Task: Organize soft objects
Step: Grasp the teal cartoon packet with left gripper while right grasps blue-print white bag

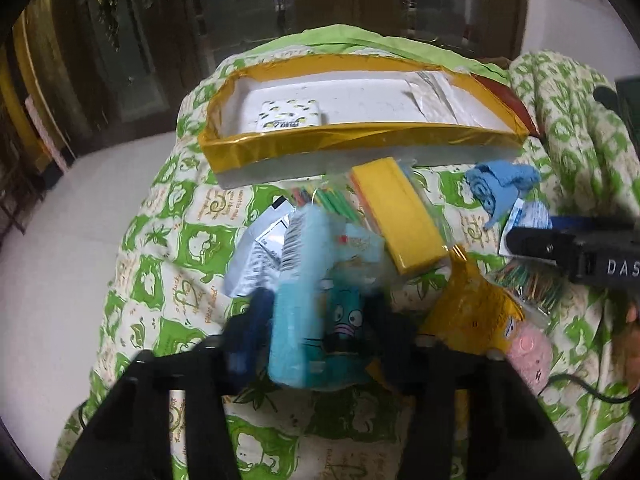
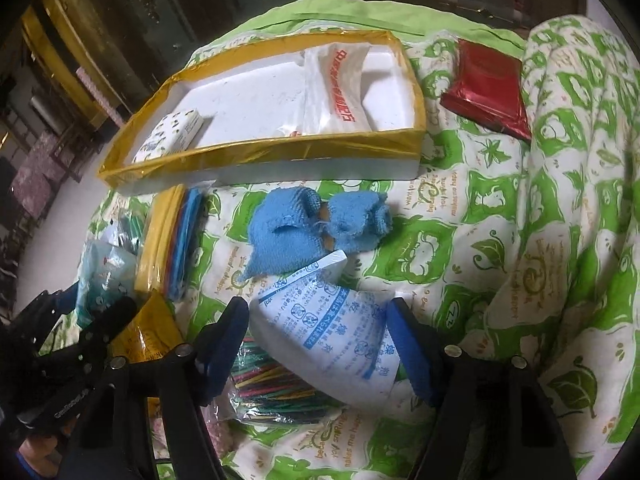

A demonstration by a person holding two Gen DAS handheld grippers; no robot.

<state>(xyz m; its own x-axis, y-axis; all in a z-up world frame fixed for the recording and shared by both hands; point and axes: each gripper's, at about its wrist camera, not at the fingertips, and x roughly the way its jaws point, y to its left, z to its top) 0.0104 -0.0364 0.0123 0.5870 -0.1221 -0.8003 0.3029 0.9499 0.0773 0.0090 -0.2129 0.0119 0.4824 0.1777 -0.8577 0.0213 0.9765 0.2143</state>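
Observation:
In the left wrist view my left gripper [image 1: 320,312] is shut on a teal plastic-wrapped packet [image 1: 312,320] with a cartoon face, its blue pads pressed against both sides. In the right wrist view my right gripper [image 2: 318,308] is open around a white sachet with blue print [image 2: 320,328]. The sachet lies between the blue pads [image 2: 224,344], which stand close to its edges. It rests partly on a bag of coloured sticks [image 2: 276,388]. A blue knitted cloth [image 2: 316,224] lies just beyond it. The yellow-rimmed white tray [image 2: 260,152] stands farther back.
The tray holds a small lemon-print box [image 2: 168,136] and a white bag with red print [image 2: 340,92]. A yellow packet of coloured sheets [image 1: 400,220], a silver sachet [image 1: 260,248] and a yellow-and-pink packet [image 1: 476,312] lie on the green-patterned quilt [image 2: 520,240]. A red foil packet [image 2: 488,88] sits far right.

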